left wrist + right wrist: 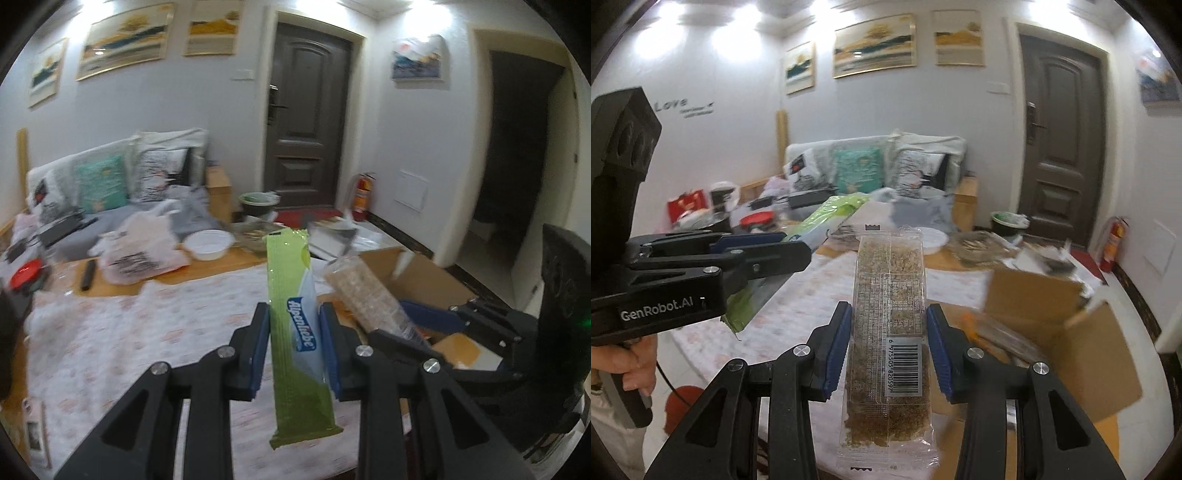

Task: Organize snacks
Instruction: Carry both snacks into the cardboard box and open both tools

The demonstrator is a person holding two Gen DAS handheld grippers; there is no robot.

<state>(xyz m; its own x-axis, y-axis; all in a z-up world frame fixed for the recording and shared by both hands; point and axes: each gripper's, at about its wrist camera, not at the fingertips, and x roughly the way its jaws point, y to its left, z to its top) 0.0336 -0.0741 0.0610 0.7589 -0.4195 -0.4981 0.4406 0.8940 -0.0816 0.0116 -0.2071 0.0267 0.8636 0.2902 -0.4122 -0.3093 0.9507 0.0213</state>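
Left wrist view: the left gripper sits at lower centre with its blue pads closed on a long green Alpenliebe candy pack. The pack stands nearly upright between the fingers, its top reaching to mid-frame and its bottom end hanging below the pads toward the lower edge. To the right, the right gripper enters from the frame's right side, clamped on a clear-wrapped grain bar that slants up to the left, just beside the green pack. Behind both lies an open cardboard box at centre right, on a table with a patterned cloth.

Right wrist view: the right gripper at lower centre has its pads pressed against both long edges of the grain bar, which runs upright from the bottom edge to mid-frame, barcode label between the fingers. At the left, a hand carries the left gripper, pinching the green pack, which tilts up to the right. The cardboard box is at lower right.
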